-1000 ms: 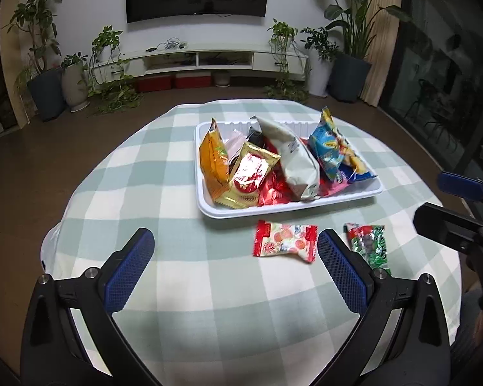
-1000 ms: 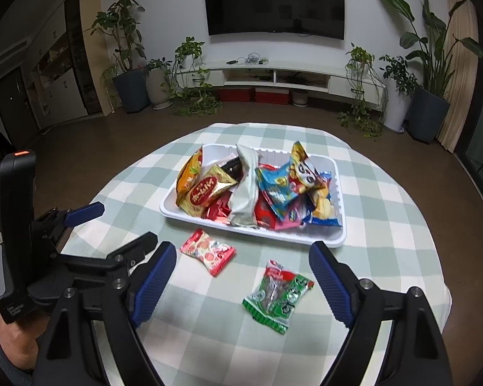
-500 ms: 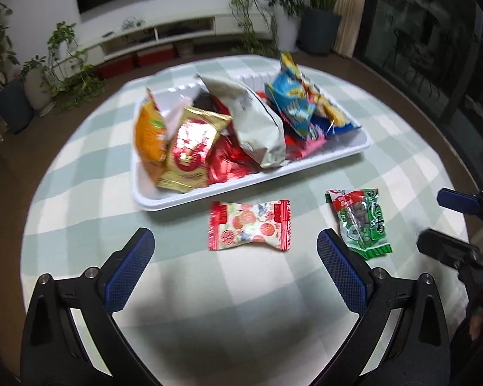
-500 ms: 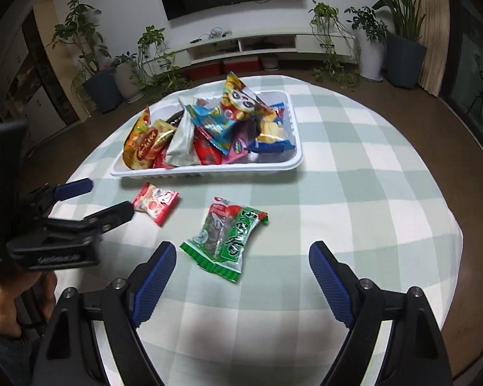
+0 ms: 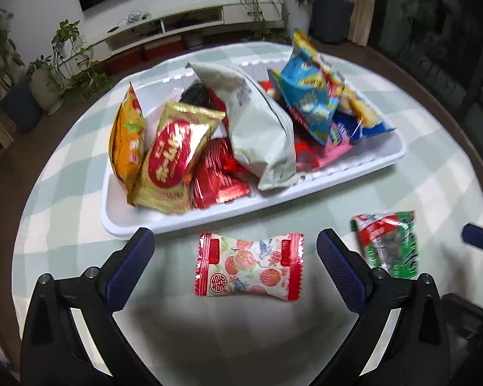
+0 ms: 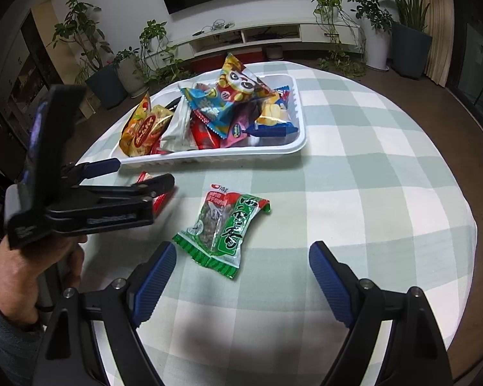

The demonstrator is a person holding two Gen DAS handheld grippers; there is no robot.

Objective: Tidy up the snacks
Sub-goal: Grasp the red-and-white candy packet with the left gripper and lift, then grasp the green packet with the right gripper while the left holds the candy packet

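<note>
A red-and-white candy packet (image 5: pixel 249 265) lies flat on the check cloth just in front of the white tray (image 5: pixel 306 189). My left gripper (image 5: pixel 235 238) is open, one finger on each side of the packet, not touching it. A green snack packet (image 6: pixel 223 228) lies to the right of it, with my right gripper (image 6: pixel 243 251) open just in front of it. In the right wrist view the left gripper (image 6: pixel 145 171) hides most of the candy packet (image 6: pixel 161 199). The tray holds several snack bags, among them a gold-and-red one (image 5: pixel 174 157) and a white one (image 5: pixel 260 128).
The round table's green-and-white cloth (image 6: pixel 370 193) falls away at the edge on the right and in front. A hand (image 6: pixel 25 273) in a grey sleeve holds the left gripper. Potted plants and a low TV shelf stand on the floor beyond.
Both grippers have come down and closer to the table. The left one now straddles the red-and-white candy packet, and the right one has closed in on the green packet. Both stayed open.
</note>
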